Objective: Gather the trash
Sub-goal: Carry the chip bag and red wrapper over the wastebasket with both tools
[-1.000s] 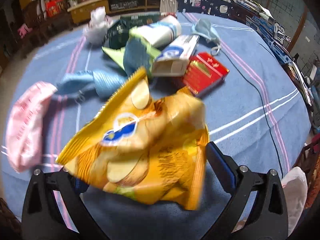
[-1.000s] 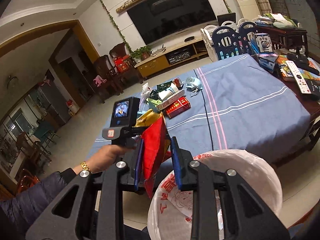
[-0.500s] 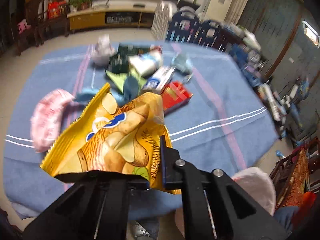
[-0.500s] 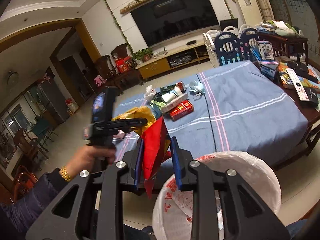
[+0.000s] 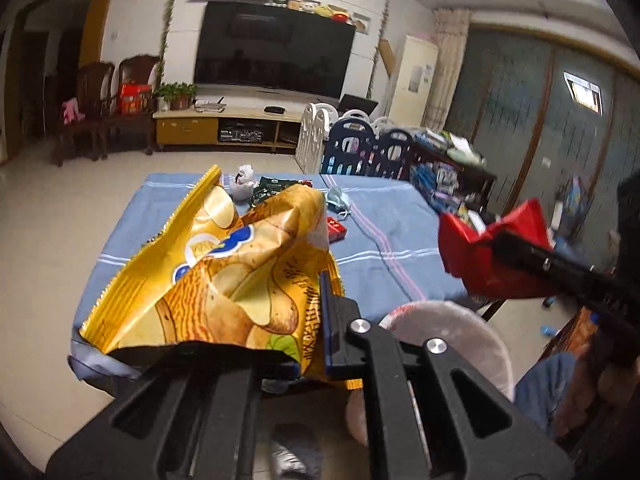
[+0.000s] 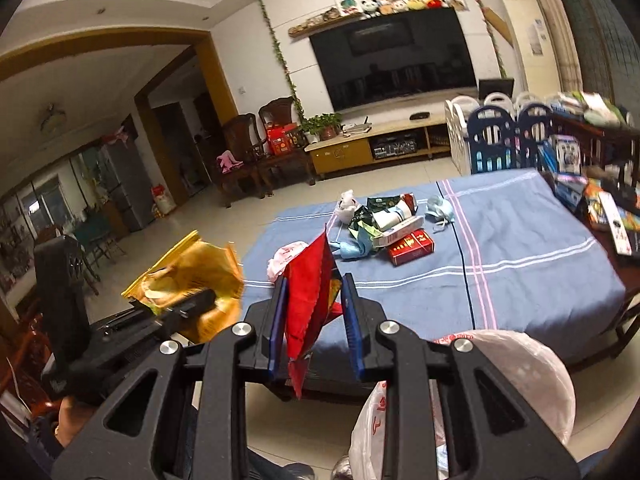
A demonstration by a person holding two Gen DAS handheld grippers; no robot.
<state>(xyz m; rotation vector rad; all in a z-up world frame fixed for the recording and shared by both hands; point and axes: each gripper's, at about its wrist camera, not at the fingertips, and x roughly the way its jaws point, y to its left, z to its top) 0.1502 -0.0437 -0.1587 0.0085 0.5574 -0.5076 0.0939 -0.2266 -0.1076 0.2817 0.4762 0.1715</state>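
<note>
My left gripper [image 5: 316, 312] is shut on a crumpled yellow chip bag [image 5: 240, 276], which hangs in the air in front of the blue-clothed table [image 5: 384, 256]. From the right wrist view the same chip bag [image 6: 192, 276] shows at the left, with the left gripper [image 6: 208, 298] clamped on it. My right gripper [image 6: 314, 312] is shut on a red wrapper [image 6: 310, 288] that stands upright between its blue pads. A white plastic bag [image 6: 504, 376] gapes just below both grippers; it also shows as the white plastic bag [image 5: 448, 332] under the right gripper [image 5: 500, 240].
A trash pile [image 6: 380, 220] lies mid-table: a red box [image 6: 412, 246], a pink wrapper [image 6: 282, 260], a blue face mask [image 6: 440, 208] and a white crumpled bag [image 6: 346, 204]. A cluttered side table [image 6: 600, 200] stands at the right. A playpen fence [image 6: 492, 140] stands behind.
The left gripper closed on the chip bag, lifted it off the table and drew back toward the white plastic bag. The right gripper rose a little, still holding the red wrapper.
</note>
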